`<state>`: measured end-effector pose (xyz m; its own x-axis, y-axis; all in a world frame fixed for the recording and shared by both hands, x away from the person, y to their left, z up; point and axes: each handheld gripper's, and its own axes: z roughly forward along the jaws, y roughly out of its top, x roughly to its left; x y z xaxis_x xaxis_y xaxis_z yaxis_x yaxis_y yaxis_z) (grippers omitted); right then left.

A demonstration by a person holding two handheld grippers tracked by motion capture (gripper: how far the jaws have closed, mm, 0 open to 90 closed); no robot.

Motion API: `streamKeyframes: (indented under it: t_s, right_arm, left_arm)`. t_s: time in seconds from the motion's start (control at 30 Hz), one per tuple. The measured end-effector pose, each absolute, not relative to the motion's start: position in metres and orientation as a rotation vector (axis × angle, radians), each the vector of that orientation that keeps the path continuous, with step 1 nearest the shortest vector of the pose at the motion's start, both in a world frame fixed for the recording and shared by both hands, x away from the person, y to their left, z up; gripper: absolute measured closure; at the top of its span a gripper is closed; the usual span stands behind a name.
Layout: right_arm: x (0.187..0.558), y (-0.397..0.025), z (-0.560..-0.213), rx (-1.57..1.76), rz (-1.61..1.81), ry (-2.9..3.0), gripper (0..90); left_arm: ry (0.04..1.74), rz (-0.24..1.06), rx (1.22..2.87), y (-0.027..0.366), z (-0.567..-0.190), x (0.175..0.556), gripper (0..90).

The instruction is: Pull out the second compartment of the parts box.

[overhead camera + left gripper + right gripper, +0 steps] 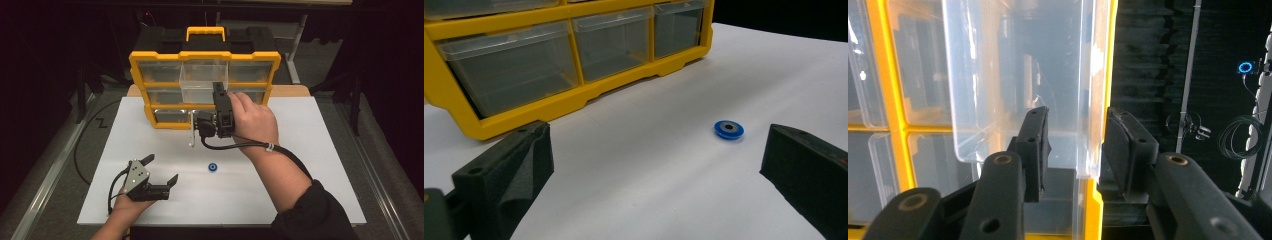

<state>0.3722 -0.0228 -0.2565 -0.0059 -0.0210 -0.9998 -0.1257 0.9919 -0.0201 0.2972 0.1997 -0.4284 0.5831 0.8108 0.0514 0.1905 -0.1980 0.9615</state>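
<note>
While my right gripper (220, 95) has its jaws straddling the front wall of the clear drawer (203, 80), pulled out of the yellow organizer (150, 107), I can't tell whether they actually pinch it. My left gripper (161, 170) rests low on the white table (310, 150), jaws spread wide, holding nothing. Blue ring (729, 129) lies on the table between them, well clear of the organizer.
</note>
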Motion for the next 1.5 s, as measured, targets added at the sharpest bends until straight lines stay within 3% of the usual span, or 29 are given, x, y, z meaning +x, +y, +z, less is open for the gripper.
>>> streamKeyframes:
  t_s: [0.33,0.7,1.5]
  right_arm:
    - [0.364,-0.037,-0.260,-0.109,0.081,1.565,54.5]
    - [0.359,-0.058,-0.274,-0.089,0.072,1.583,51.9]
    - [0.354,-0.102,-0.333,-0.061,0.019,1.663,45.2]
  left_arm:
    - [0.838,0.703,1.713,0.200,-0.429,0.298,1.0]
    - [0.840,0.704,1.712,0.200,-0.429,0.298,1.0]
    - [0.841,0.704,1.704,0.201,-0.429,0.298,1.0]
